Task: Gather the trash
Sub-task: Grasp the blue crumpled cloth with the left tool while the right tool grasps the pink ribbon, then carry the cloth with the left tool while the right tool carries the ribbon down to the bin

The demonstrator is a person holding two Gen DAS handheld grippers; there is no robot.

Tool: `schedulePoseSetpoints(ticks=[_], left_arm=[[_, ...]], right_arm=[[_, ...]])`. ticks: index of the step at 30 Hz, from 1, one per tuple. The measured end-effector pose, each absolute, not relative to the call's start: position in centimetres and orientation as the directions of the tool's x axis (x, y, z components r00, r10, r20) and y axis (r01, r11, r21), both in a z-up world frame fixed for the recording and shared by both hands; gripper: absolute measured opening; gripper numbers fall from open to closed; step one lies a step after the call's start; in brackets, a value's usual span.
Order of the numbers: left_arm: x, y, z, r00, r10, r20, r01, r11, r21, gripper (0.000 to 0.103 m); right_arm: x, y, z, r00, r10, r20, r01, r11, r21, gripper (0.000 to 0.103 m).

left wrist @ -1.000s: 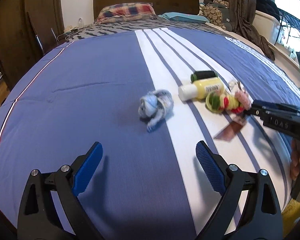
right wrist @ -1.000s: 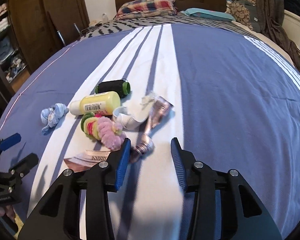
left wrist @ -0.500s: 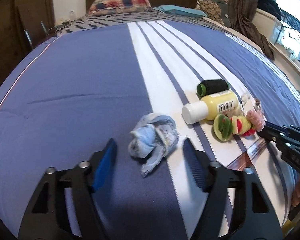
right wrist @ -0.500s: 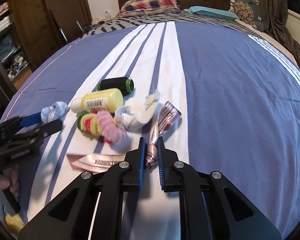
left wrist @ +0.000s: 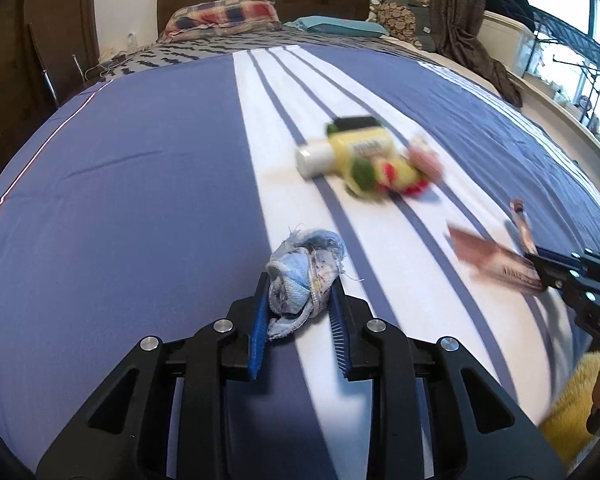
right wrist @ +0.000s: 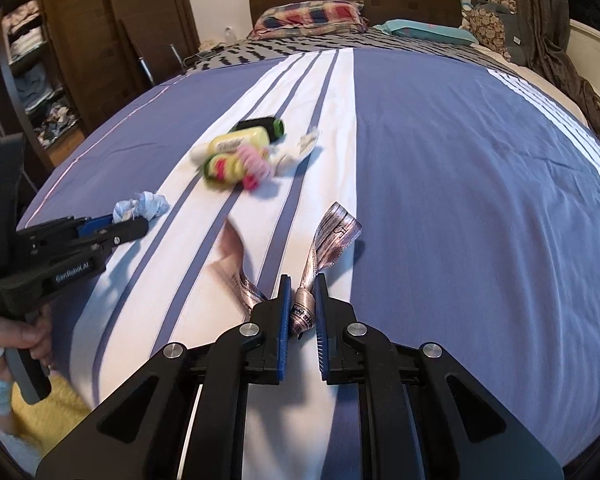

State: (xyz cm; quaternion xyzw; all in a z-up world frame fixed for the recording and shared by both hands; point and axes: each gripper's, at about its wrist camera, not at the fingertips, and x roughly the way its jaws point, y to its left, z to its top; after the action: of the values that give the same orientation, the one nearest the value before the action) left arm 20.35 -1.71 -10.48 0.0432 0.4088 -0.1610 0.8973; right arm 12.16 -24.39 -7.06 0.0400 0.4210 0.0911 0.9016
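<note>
The left tongs [left wrist: 298, 312] pinch a wad of blue rag [left wrist: 304, 276] near the foot edge of the bed [left wrist: 140, 184], and the right tongs [right wrist: 302, 312] are pressed on a pink ribbon [right wrist: 332, 236] whose loose end trails over the cover, likely so both scraps lift off together. A yellow bottle [left wrist: 348, 150] and fuzzy hair ties [left wrist: 388, 176] lie further toward the headboard; broad bare cover lies on either side.

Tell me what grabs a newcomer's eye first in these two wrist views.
The left hand-held gripper is clamped on a frayed blue rag near the bed's foot. The right hand-held gripper pinches a shiny pink ribbon on the white stripes. Further up the striped bedspread lies a bright cluster: a yellow bottle, a black spool and colourful scrunchies.
</note>
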Motion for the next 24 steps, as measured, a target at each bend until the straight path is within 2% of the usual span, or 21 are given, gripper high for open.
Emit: schedulePoseSetpoints(ticks=[15,24], left_arm=[[5.5,-2.6,-9.5,0.636,-0.324,-0.700,0.372,0.924,-0.089,0.025],[-0.4,-2.8,-11.8,0.606,-0.326,-0.726,0.381,0.920,-0.095,0.025]], right_arm=[[2.4,-23.0,-6.4,0.659,0.242,-0.712,-0.183,0.970,0.160,0.011],[-2.5,-22.3,-9.4,0.615,0.248,-0.749,-0.192,0.968,0.163,0.011]])
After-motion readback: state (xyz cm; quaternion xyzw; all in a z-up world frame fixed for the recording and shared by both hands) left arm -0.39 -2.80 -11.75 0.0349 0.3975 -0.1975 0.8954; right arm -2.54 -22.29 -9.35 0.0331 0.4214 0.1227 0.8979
